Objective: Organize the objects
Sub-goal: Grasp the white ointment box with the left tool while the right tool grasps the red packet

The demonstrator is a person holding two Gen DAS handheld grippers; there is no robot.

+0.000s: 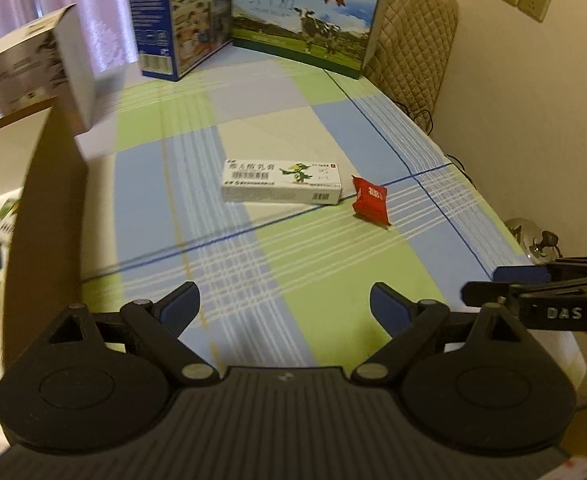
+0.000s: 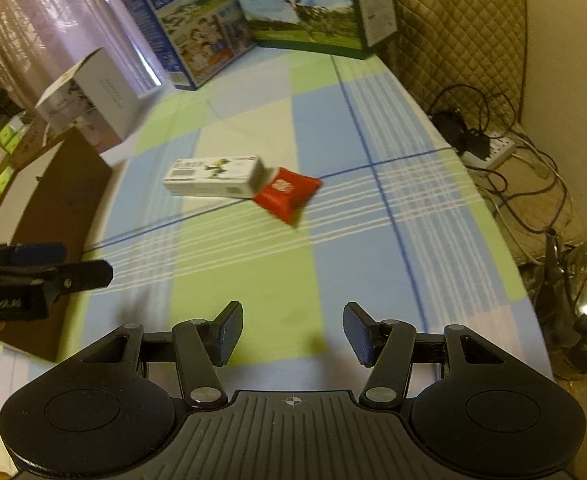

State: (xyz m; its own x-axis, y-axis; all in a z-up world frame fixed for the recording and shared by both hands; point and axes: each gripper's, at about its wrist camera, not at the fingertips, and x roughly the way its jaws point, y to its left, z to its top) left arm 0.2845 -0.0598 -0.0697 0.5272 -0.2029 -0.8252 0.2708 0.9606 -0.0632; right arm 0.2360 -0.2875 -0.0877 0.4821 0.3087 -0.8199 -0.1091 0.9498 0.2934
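Currently both empty: left hand-held gripper (image 1: 284,300) and right hand-held gripper (image 2: 292,330) spread wide, lined up toward white carton (image 1: 281,182) and red packet (image 1: 370,200) for pickup.

White carton (image 2: 213,178) touching red packet (image 2: 287,194) (checked cloth (image 2: 373,128))

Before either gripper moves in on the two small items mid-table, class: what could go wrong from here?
1. The red packet lies right against the end of the white carton, so jaws closing on one may well nudge or drag the other.
2. The packet is small and looks soft; it may slip or crumple.
3. Both grippers are near each other, so reaching together risks collision.
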